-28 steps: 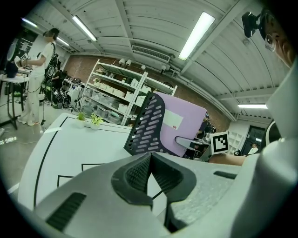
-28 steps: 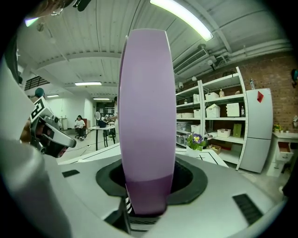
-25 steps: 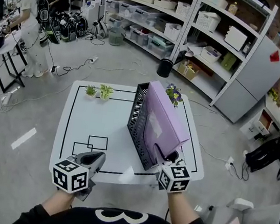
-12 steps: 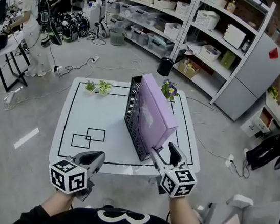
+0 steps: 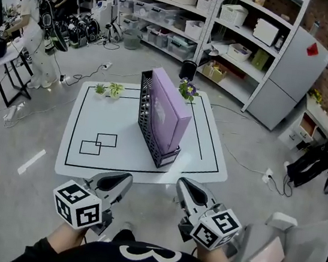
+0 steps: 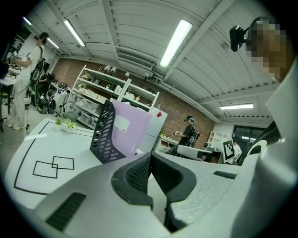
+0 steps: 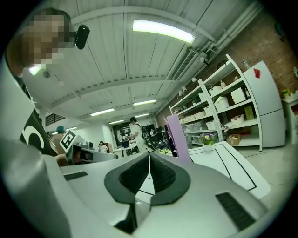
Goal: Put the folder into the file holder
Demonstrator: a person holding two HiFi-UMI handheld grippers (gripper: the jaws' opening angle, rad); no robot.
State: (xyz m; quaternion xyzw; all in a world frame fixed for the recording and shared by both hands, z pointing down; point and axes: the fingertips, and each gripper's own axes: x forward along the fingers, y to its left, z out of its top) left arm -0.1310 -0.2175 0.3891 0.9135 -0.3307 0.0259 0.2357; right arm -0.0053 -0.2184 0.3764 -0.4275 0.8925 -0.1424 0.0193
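The purple folder (image 5: 168, 111) stands upright inside the black file holder (image 5: 149, 132) on the white worktop (image 5: 111, 159). It is ahead of both grippers and well apart from them. It lies forward and to the right of the left gripper (image 5: 121, 182), and forward and slightly to the left of the right gripper (image 5: 185, 188). The left gripper is clenched and empty. The right gripper's jaws have just closed, pads together, with nothing between them. A flower pot (image 5: 187, 91) stands beyond the file holder.

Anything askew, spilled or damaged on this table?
Nothing stands out: the purple folder stands inside the black mesh file holder on the white table, and the potted plants at its far edge stand upright.
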